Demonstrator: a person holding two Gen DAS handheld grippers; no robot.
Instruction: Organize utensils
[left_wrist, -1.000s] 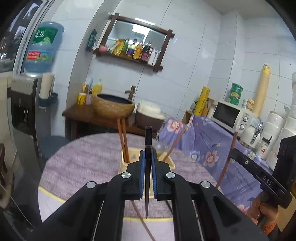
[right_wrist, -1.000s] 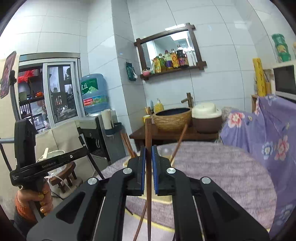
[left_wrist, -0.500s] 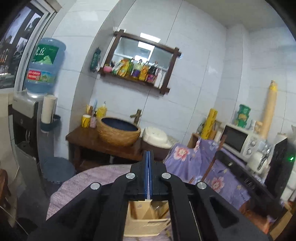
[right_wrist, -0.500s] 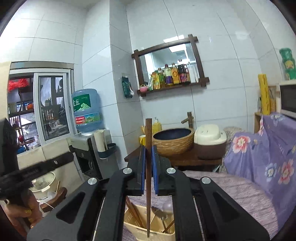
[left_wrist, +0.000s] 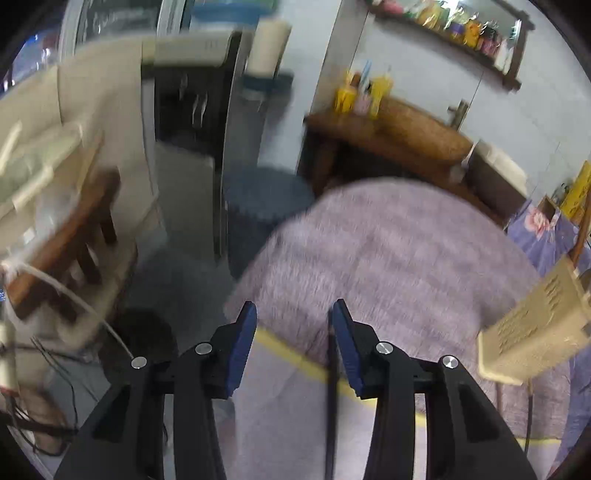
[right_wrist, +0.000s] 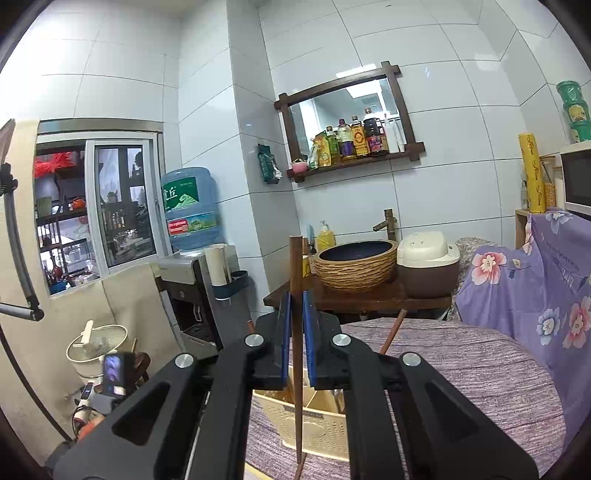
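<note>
a brown wooden chopstick (right_wrist: 295, 332) stands upright between the blue pads of the right gripper (right_wrist: 294, 325), which is clamped on it about midway along its length; its top end rises above the fingertips and its lower end hangs down in front of the cream perforated utensil basket (right_wrist: 314, 432). that basket sits on the round table (right_wrist: 461, 373) with its fuzzy mauve cover, and another brown chopstick (right_wrist: 392, 331) leans out of it toward the right. in the left wrist view, which is blurred, the same basket (left_wrist: 532, 332) shows at the right edge on the table cover (left_wrist: 388, 251). the left gripper (left_wrist: 291, 325) points down at the near edge of the table, its jaws having just been opening, and they now stand apart with no pad pressing on anything; a thin dark stick (left_wrist: 331, 406) lies below, just beside the inner face of the right-hand finger, but whether it touches is unclear. beyond the table stand a woven-sided basin (right_wrist: 356, 264) on a dark wooden stand, a rice cooker (right_wrist: 428, 264) beside it, a water dispenser (right_wrist: 190, 210) with a blue bottle, and a wall mirror shelf (right_wrist: 347, 125) carrying bottles. a floral purple cloth (right_wrist: 535, 280) drapes over furniture at the right.
</note>
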